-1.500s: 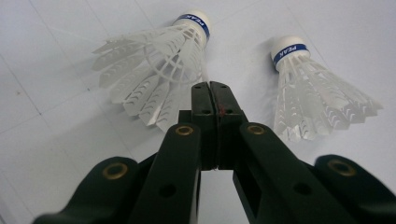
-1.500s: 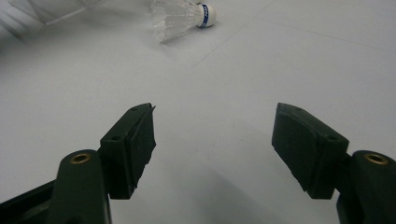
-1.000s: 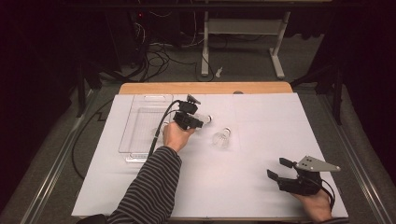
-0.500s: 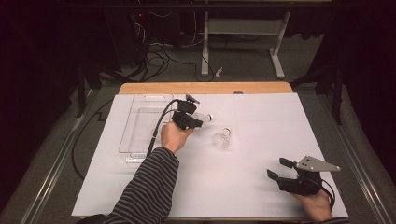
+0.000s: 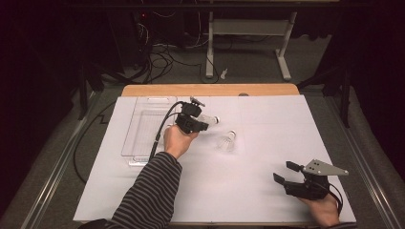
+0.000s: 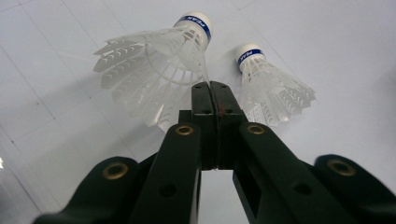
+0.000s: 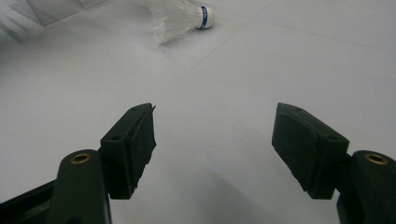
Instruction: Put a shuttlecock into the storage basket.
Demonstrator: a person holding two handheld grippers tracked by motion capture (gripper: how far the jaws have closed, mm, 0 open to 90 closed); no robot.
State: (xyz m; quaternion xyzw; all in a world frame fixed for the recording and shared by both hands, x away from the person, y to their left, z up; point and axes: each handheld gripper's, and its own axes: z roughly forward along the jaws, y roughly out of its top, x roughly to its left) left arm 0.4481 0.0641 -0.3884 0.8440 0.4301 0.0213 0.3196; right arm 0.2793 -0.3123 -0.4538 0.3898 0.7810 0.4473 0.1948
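We list two shuttlecocks on the white worktop (image 5: 267, 191). Held shuttlecock (image 6: 154, 70): white feathers, blue-banded cork; our left tool (image 6: 212, 91) has its jaws pressed together on the edge of the skirt, and in the high view it sits just right of the clear tray (image 5: 143, 129). Second shuttlecock (image 6: 268, 86): lies free on the worktop just beside the first. Right tool (image 5: 285, 172): jaws wide, nothing between them, near the worktop's front right corner, well apart from both.
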